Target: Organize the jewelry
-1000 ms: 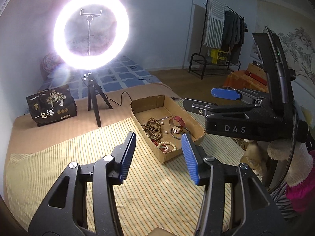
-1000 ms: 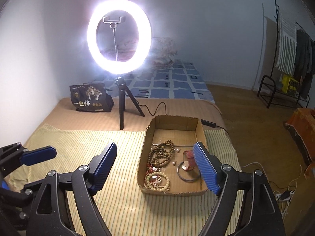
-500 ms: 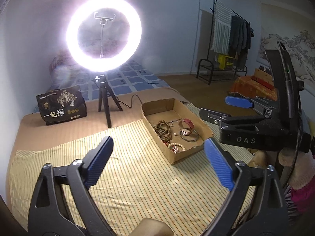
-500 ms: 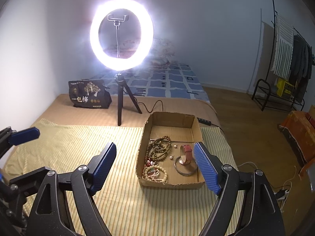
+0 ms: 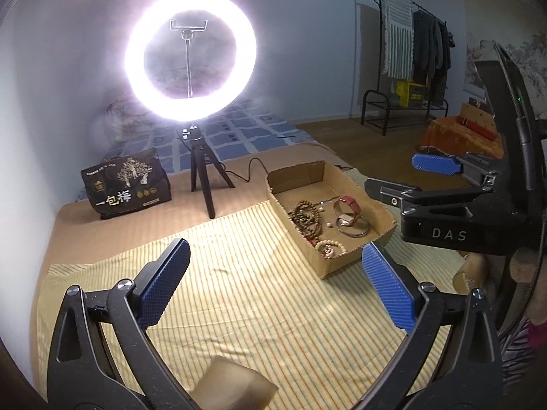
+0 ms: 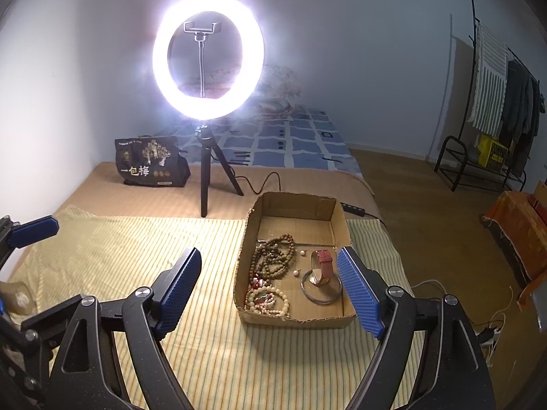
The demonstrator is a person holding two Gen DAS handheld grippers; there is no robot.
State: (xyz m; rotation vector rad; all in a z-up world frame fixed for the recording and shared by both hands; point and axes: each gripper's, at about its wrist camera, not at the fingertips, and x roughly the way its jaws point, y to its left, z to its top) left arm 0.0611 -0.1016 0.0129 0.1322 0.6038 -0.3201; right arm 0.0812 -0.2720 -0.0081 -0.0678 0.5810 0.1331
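One cardboard box (image 6: 297,205) on striped bedspread (image 6: 136,249), holding two bead strands, one red-strapped watch (image 6: 323,263), one bangle (image 6: 321,290). Left gripper (image 5: 273,287) jaws opening, nothing between; right gripper (image 6: 270,287) jaws wide, empty, near box.

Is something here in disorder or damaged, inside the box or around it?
Yes. In the cardboard box the brown bead strands, pale bracelets, red-strapped watch and metal bangle lie heaped, unsorted. The box's rim looks torn and uneven.
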